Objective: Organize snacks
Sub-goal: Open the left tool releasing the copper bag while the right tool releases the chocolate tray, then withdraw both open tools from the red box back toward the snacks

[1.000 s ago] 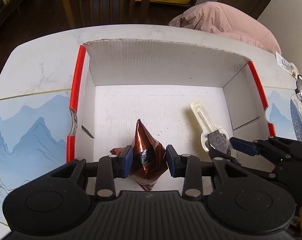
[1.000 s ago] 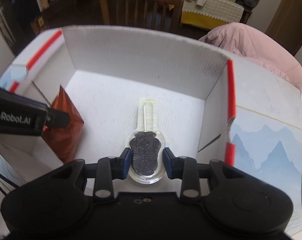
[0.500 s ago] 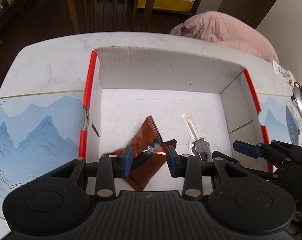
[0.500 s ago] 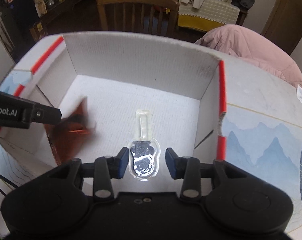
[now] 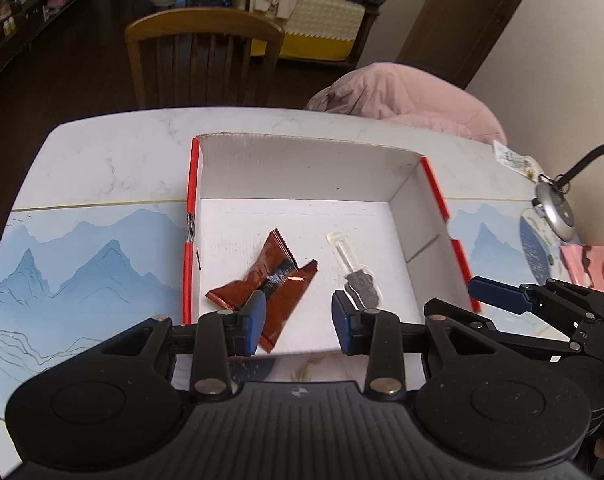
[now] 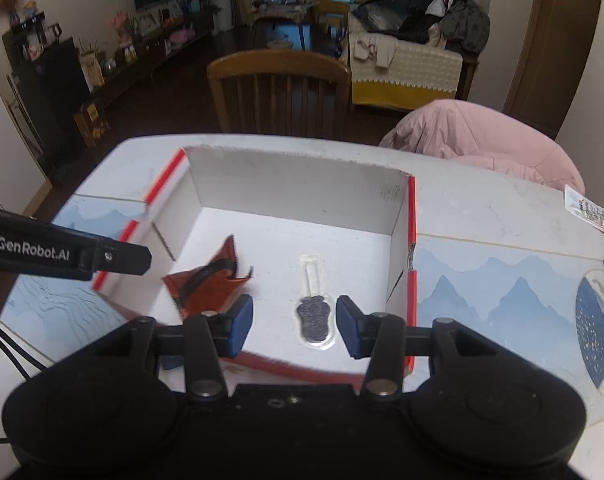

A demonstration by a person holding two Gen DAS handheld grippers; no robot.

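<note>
White box (image 5: 302,168) with red edges, open-topped, on a table (image 5: 101,168) laid with a blue mountain-print mat (image 5: 81,264). Inside, flat on the floor: a red-brown wrapper (image 5: 269,280) and, apart to its right, a clear-packed lollipop (image 5: 360,280). Left gripper (image 5: 297,320) above the box's near edge, jaws apart and empty; right gripper (image 5: 498,294) at right; wooden chair (image 5: 205,56) and pink coat (image 5: 410,96) beyond the table.

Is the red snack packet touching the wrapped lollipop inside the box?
Apart. The left wrist view shows white box floor between the red snack packet and the lollipop; the right wrist view shows the same gap.
</note>
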